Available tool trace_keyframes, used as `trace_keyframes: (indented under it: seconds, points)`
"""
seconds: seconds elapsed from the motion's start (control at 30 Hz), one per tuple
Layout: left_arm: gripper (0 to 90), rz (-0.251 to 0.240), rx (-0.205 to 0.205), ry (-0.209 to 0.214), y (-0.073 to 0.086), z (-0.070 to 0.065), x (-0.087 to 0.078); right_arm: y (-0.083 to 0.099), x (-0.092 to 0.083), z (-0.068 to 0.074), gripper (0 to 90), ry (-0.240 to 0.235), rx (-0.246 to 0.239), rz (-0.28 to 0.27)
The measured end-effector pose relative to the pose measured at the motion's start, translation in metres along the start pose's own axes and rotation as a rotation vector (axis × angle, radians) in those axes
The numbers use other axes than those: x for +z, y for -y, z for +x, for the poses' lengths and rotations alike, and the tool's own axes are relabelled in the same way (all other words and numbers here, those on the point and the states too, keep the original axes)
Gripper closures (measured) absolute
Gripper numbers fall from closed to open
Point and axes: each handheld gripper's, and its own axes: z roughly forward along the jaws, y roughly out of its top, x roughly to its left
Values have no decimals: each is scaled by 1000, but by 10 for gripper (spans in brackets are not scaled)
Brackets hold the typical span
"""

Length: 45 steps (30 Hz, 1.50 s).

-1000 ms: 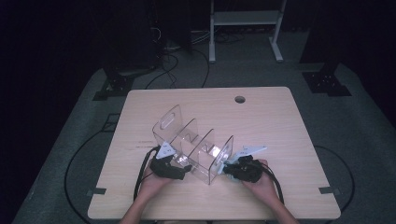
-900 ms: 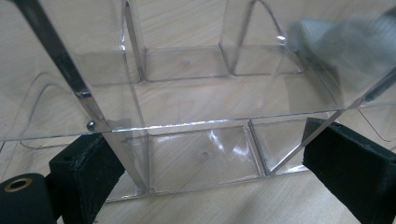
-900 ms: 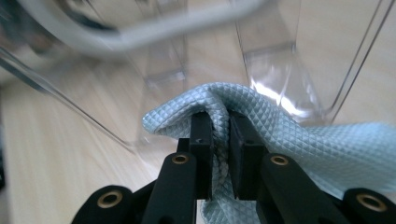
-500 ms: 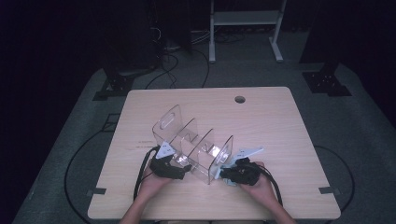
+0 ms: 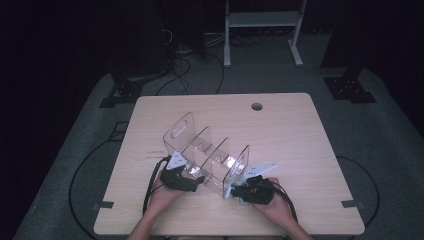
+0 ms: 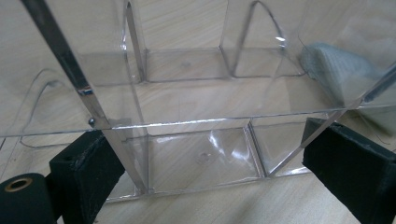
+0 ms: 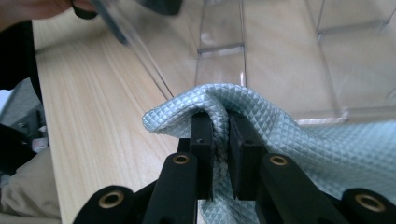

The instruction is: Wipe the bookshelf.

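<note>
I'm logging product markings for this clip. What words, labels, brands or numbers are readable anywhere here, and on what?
None readable: the clear plastic divided organizer, the pale grey quilted cloth pinched by the right gripper, the left gripper and the light wooden table carry no visible text.

1. The cloth (image 7: 299,140) is pale grey-blue with a small diamond pattern all over it.
2. The divided organizer (image 5: 210,155) is clear plastic, so the wood shows through.
3. The table (image 5: 300,130) is light tan wood with thin grain lines.
4. The right gripper (image 7: 220,135) is black with brass-coloured rings.
5. The floor (image 5: 390,130) is grey carpet.
</note>
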Motion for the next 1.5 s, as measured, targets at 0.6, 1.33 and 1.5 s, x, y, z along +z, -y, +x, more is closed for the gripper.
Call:
trace_keyframes:
  seconds: [0.6, 1.33, 1.5]
  points:
    - [67, -2, -6, -2, 0, 0, 0, -6, -9, 16, 813, -22, -46, -53]
    - [68, -2, -7, -5, 0, 0, 1, -1, -2, -2, 816, 22, 7, -5]
    - [68, -3, -14, -4, 0, 0, 0, -16, -23, 13, 817, -9, -31, -111]
